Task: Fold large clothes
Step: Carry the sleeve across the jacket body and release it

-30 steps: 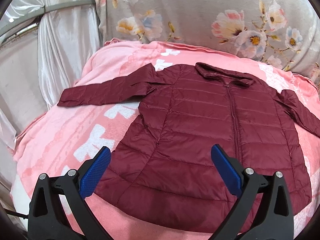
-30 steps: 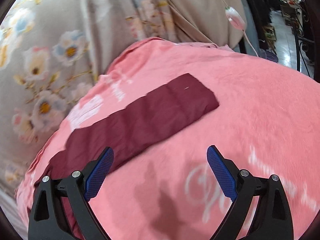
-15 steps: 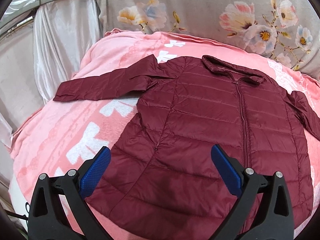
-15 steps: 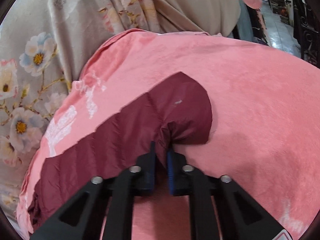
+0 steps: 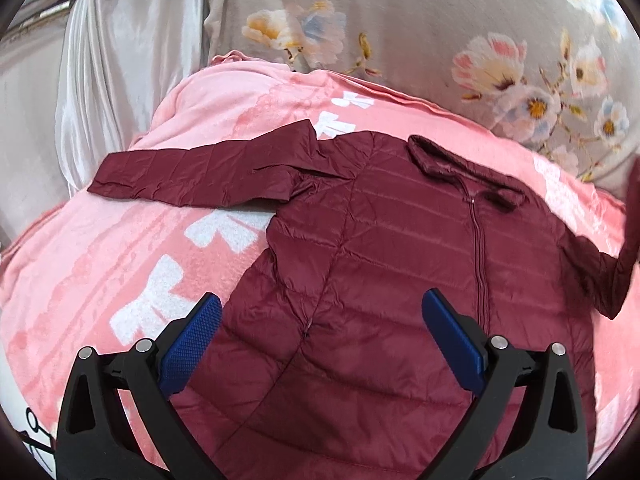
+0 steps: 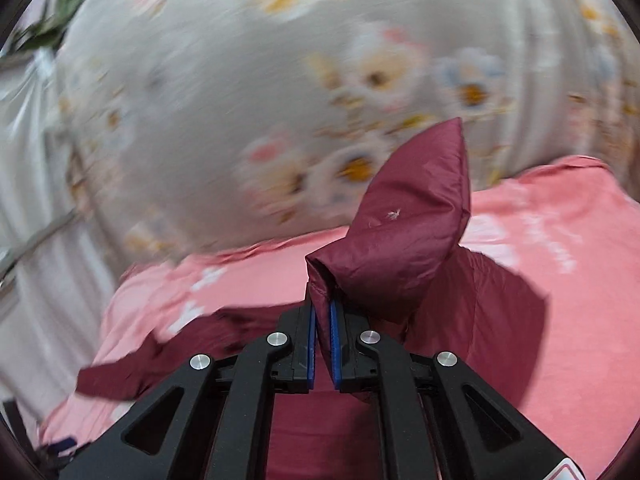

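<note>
Above the jacket point(image 5: 360, 280), left claw point(image 5: 320, 332) gapes; right claw point(image 6: 323, 340) pinches sleeve point(image 6: 400, 232).

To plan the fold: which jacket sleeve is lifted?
The sleeve clamped in the right tool; the other sleeve lies flat on the pink blanket.

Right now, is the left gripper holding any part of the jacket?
No, the left gripper hangs open above the jacket, its blue pads wide apart with nothing between them.

No text, brand or number can be read anywhere. The pink fleece blanket point(image 5: 208, 248) carries white printed marks toward nine o'clock, too distorted to make out.
</note>
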